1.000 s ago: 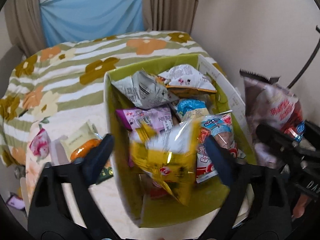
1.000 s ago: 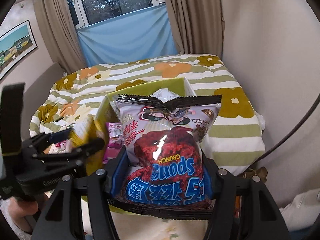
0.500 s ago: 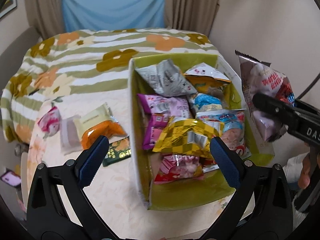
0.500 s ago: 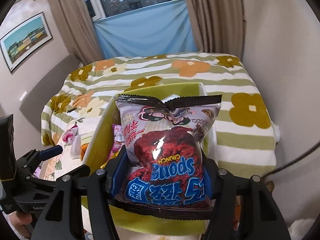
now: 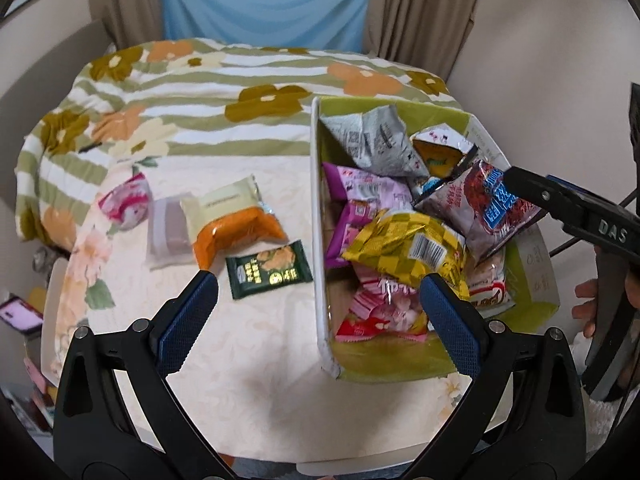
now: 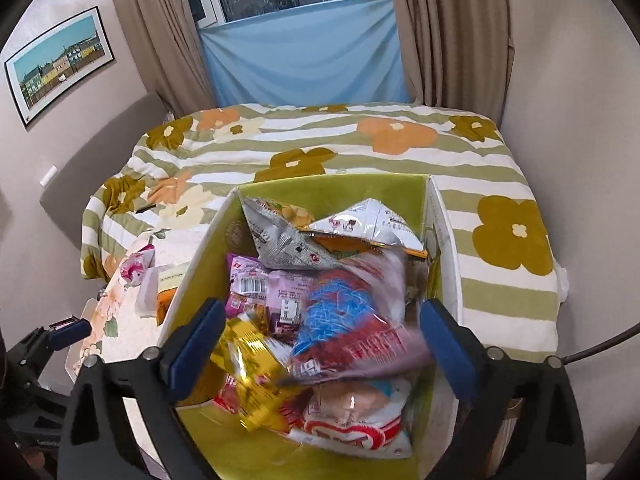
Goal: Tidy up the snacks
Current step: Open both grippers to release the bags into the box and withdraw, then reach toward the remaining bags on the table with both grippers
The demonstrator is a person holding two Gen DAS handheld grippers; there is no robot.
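We note the right gripper (image 6: 320,344) low in the right wrist frame, its jaws just sprung wide, blue pads standing clear on either side of the red and blue crunch bag (image 6: 352,332). The bag is no longer pinched; it shows blurred between the pads, lying tilted on the heap inside the green box (image 6: 332,188). In the left wrist frame we find the same bag (image 5: 484,204) at right of centre, resting across the other packets, with one black finger of the right gripper (image 5: 560,204) just beside its right edge. The left gripper (image 5: 316,308) fills the lower part of that frame, jaws wide apart and nothing between them. Its right pad sits in front of the box's near end; its left pad is over the pale tablecloth (image 5: 240,360). Within the box we count a yellow checked bag (image 5: 404,248) near the middle, pink packets (image 5: 360,188) left of it, and a grey folded packet (image 5: 372,140) towards the far end. Left of the box, on the cloth, four snacks lie loose: a dark green packet (image 5: 268,268) nearest the box wall, an orange and cream packet (image 5: 232,220) behind it, a pale mauve packet (image 5: 166,228) further left, and a pink floral one (image 5: 126,202) at the far left. A hand (image 5: 592,308) holds the right tool's handle at the right edge.
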